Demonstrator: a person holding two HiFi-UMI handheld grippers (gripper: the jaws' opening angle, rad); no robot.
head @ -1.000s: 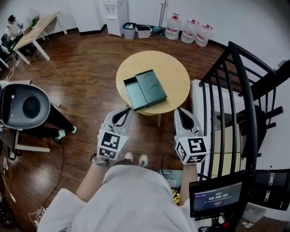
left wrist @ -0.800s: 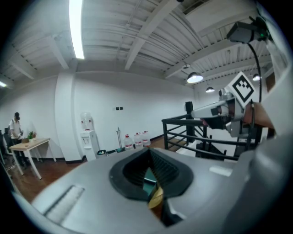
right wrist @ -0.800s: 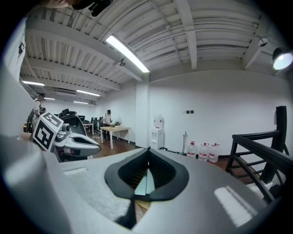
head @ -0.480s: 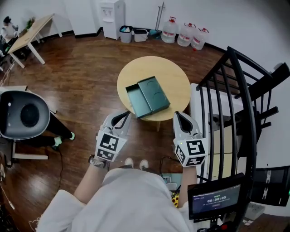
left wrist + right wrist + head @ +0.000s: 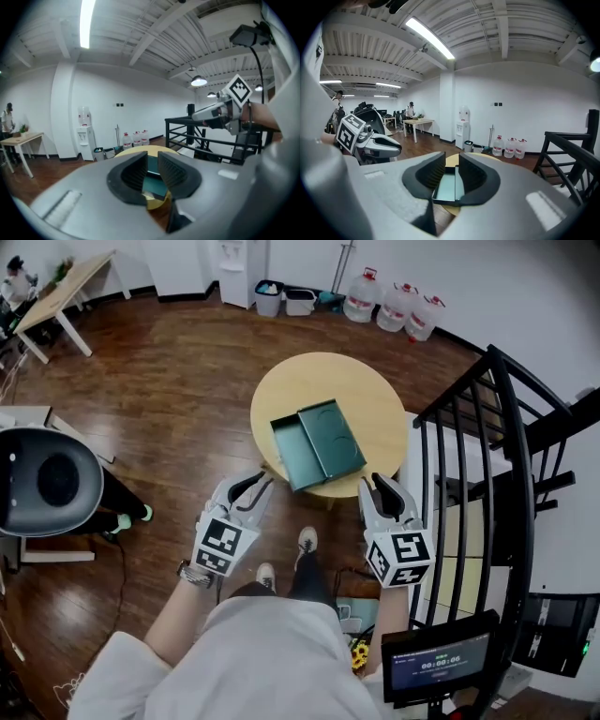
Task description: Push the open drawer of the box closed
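A dark green box (image 5: 330,434) lies on a round wooden table (image 5: 366,390), its shallow drawer (image 5: 292,452) pulled out toward the table's near-left edge. In the head view my left gripper (image 5: 251,481) hangs short of the table, left of the drawer's near corner. My right gripper (image 5: 382,483) is at the table's near edge, right of the box. Neither touches the box. In the left gripper view the left gripper (image 5: 152,161) shows a narrow gap, the box (image 5: 153,186) beyond it. The right gripper (image 5: 452,165) is opening with nothing between its jaws; the box (image 5: 446,186) lies ahead.
A black metal railing (image 5: 511,427) runs close on the right. A large black-and-white machine (image 5: 47,479) stands at the left. Water bottles (image 5: 394,306) and bins (image 5: 281,300) line the far wall, a desk (image 5: 66,287) is far left, and a small screen (image 5: 436,662) sits near my right side.
The person has stepped toward the table, one foot forward. Both grippers are nearer the box, and the right one has reached the table's edge.
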